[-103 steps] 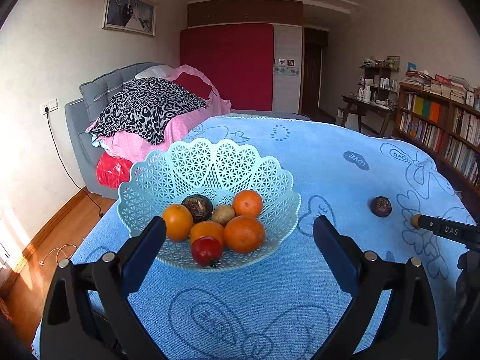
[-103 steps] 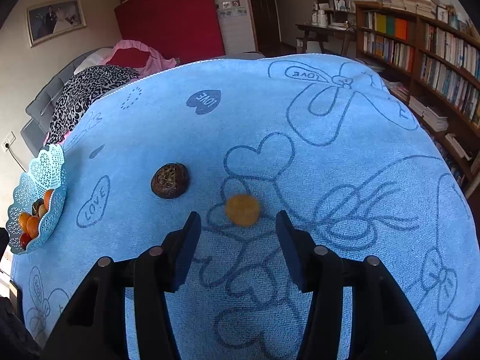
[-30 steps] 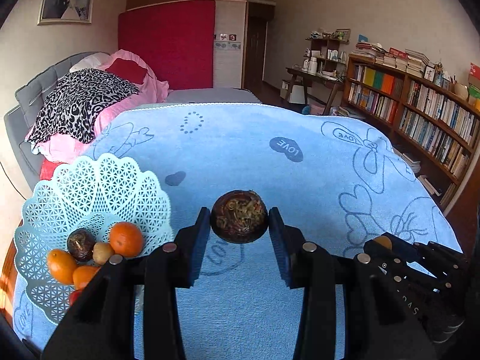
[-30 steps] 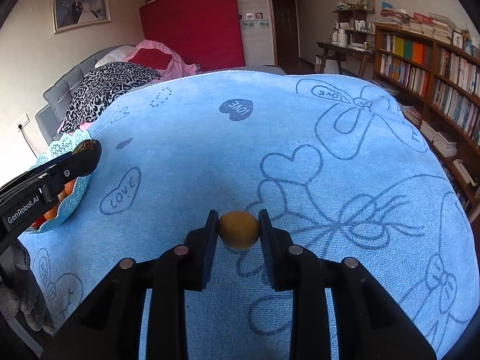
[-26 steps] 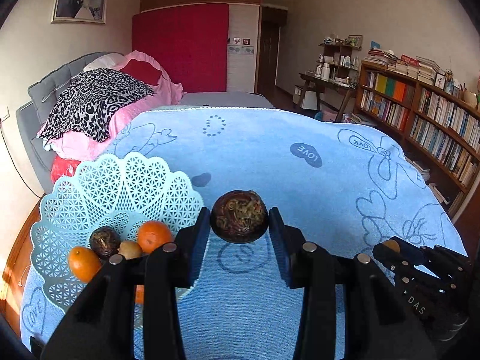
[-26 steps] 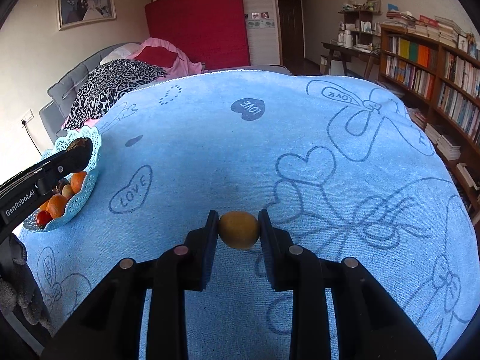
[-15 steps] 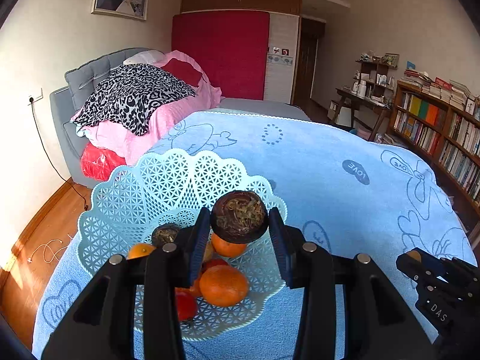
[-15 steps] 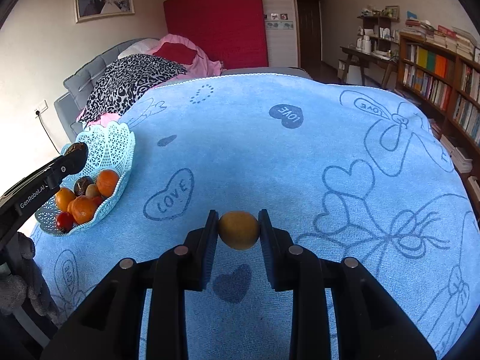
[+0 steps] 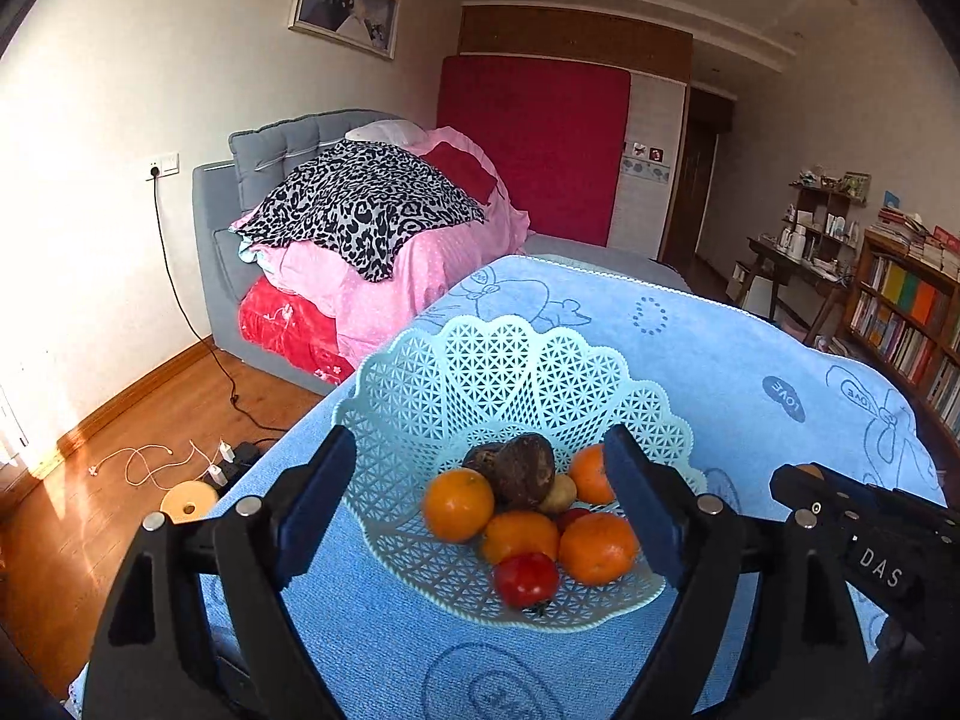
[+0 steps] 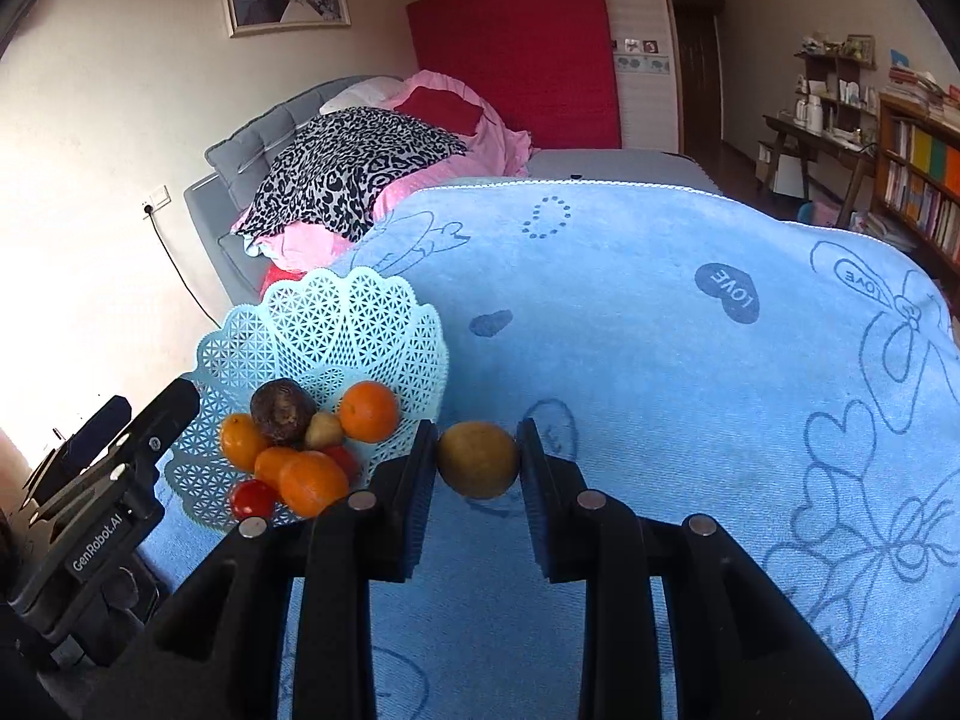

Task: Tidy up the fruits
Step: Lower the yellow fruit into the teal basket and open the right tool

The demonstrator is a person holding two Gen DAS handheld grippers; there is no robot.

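Observation:
A pale green lattice basket (image 9: 504,372) (image 10: 336,324) stands near the left edge of the blue cloth. It holds several oranges, a red fruit (image 9: 526,579) and small brown fruits. The dark wrinkled fruit (image 9: 523,478) (image 10: 282,410) lies on top of the pile. My left gripper (image 9: 480,492) (image 10: 144,420) stands open around the basket's near side, holding nothing. Just right of the basket, my right gripper (image 10: 477,461) is shut on a yellow-brown round fruit (image 10: 477,459) above the cloth; the left wrist view shows it from the side (image 9: 807,483).
The blue towel cloth (image 10: 660,312) covers the table. Left of it are a wooden floor with cables (image 9: 150,456) and a grey bed with pink bedding (image 9: 372,228). Bookshelves (image 9: 912,312) and a desk stand at the right.
My left gripper opened and the dark wrinkled fruit dropped onto the pile in the basket. My right gripper carried the yellow-brown fruit leftward, close to the basket.

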